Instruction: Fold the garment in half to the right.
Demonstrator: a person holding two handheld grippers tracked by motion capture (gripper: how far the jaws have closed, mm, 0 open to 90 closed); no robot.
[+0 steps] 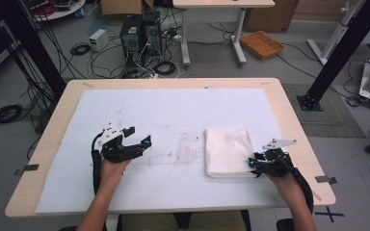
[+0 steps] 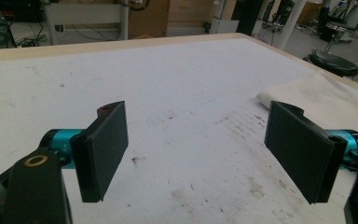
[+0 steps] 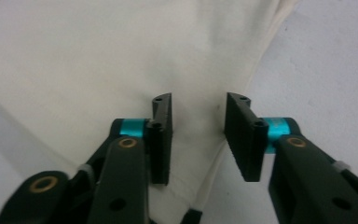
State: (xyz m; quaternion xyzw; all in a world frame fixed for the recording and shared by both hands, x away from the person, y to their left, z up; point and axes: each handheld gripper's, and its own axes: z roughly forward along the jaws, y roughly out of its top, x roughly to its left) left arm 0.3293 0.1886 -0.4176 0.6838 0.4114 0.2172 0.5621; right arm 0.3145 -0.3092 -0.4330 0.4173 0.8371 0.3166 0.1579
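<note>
A folded cream cloth (image 1: 228, 151) lies on the white mat (image 1: 164, 110) covering the bench. The right gripper (image 3: 198, 135) hovers over the cloth's near right corner, fingers (image 3: 162, 140) parted, gripping nothing. The left gripper (image 1: 137, 137) sits well left of the cloth, fingers wide open and empty.

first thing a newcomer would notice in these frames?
Probably the folded cream cloth lying right of centre on the white mat, the one item on the table. Next, the right hand-held gripper at the cloth's near right corner, jaws apart over its edge, with no pinch visible. The left hand-held gripper hangs wide open over the bare, scuffed mat to the left, holding nothing.
</note>
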